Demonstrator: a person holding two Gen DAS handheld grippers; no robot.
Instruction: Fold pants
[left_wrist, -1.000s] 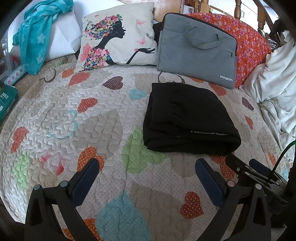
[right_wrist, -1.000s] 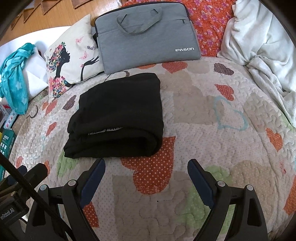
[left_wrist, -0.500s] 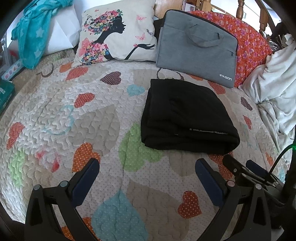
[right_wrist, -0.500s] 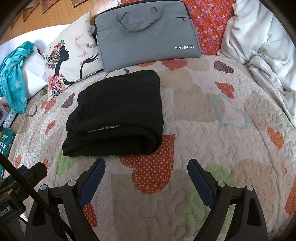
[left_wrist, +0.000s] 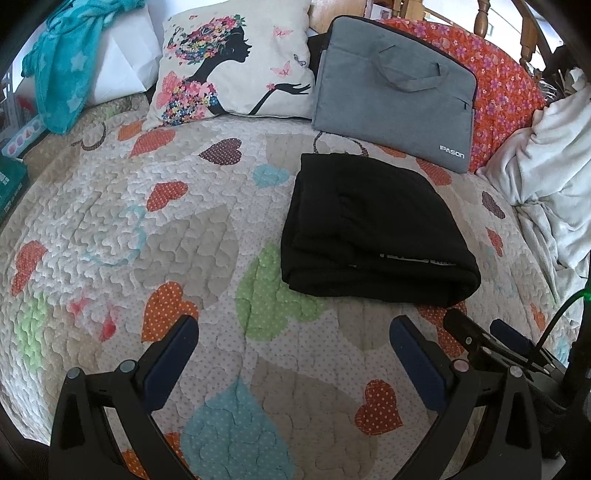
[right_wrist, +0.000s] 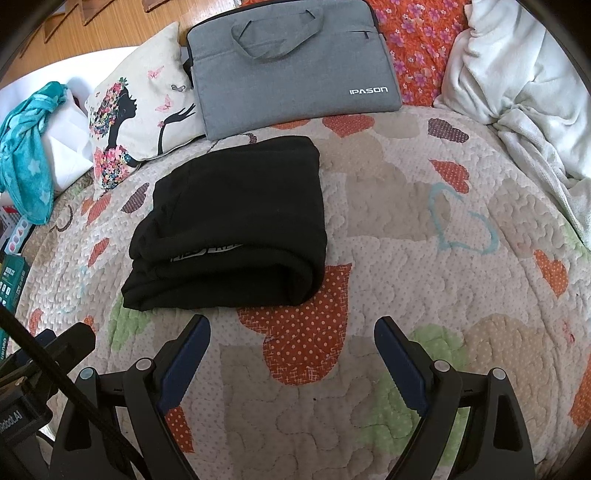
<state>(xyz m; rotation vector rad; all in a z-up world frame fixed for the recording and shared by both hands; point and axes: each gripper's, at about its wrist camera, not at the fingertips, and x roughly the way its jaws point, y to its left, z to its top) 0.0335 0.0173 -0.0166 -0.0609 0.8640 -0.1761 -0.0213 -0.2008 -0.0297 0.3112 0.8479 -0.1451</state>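
The black pants (left_wrist: 373, 229) lie folded in a compact rectangle on the heart-patterned quilt (left_wrist: 147, 236); they also show in the right wrist view (right_wrist: 236, 225). My left gripper (left_wrist: 293, 332) is open and empty, held above the quilt in front of the pants and slightly to their left. My right gripper (right_wrist: 291, 332) is open and empty, in front of the pants' right corner. The right gripper's body shows at the lower right of the left wrist view (left_wrist: 491, 339); the left gripper's body shows at the lower left of the right wrist view (right_wrist: 55, 343).
A grey IPASON laptop bag (left_wrist: 395, 92) leans behind the pants, next to a white pillow with a woman's silhouette (left_wrist: 232, 66). A white blanket (right_wrist: 517, 92) is heaped at the right. A teal towel (left_wrist: 62, 62) and boxes (right_wrist: 11, 280) are at the left.
Both grippers stay open and empty. The left wrist view has swung slightly to the left and the right wrist view has edged slightly forward. The pants have not moved.
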